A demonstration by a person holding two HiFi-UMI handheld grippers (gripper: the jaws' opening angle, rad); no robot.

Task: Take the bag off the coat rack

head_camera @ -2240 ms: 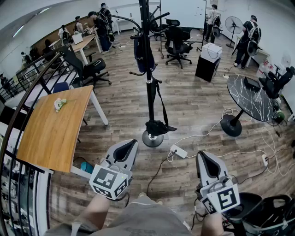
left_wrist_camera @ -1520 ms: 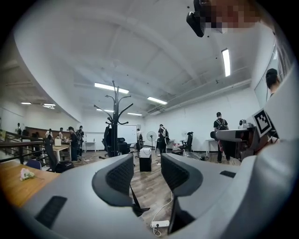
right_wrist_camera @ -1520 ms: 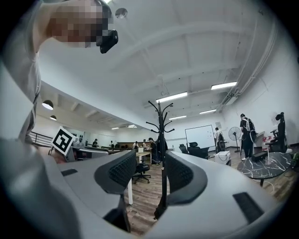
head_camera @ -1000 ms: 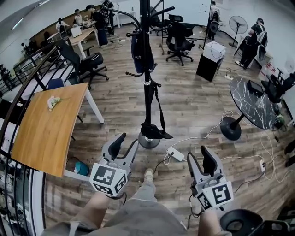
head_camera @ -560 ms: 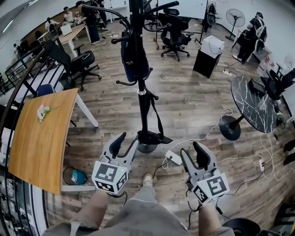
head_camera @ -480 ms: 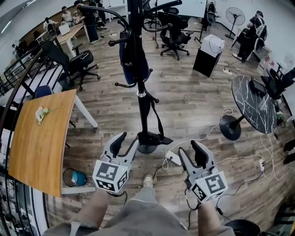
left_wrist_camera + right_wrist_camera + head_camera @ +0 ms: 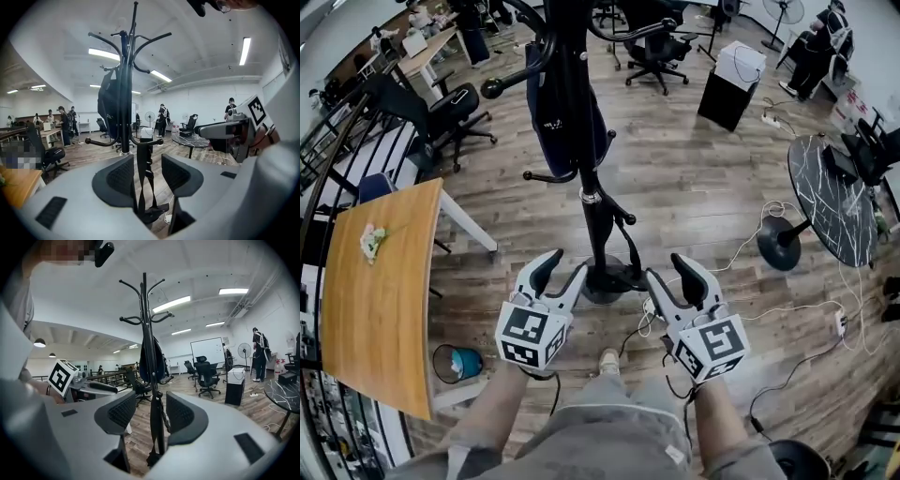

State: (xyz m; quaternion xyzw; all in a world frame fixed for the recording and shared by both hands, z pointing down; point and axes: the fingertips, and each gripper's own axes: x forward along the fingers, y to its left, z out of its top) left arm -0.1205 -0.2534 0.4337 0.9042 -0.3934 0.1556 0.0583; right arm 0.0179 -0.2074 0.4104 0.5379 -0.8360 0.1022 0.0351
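Stands close before the coat rack (image 7: 598, 220), with the left gripper (image 7: 563, 266) and right gripper (image 7: 669, 273) held low on either side of the pole near its base, both with jaws parted and holding nothing. Finds the dark bag (image 7: 565, 108) high up, slung from an upper hook against the pole, well above both grippers, with a long strap (image 7: 629, 242), perhaps its own, hanging down toward the base. Looks like soft, limp cloth, probably light and not fragile, apt to sag and swing. Seems best gripped at the top loop by the hook and lifted up and off, since tugging at the body could tip the rack.
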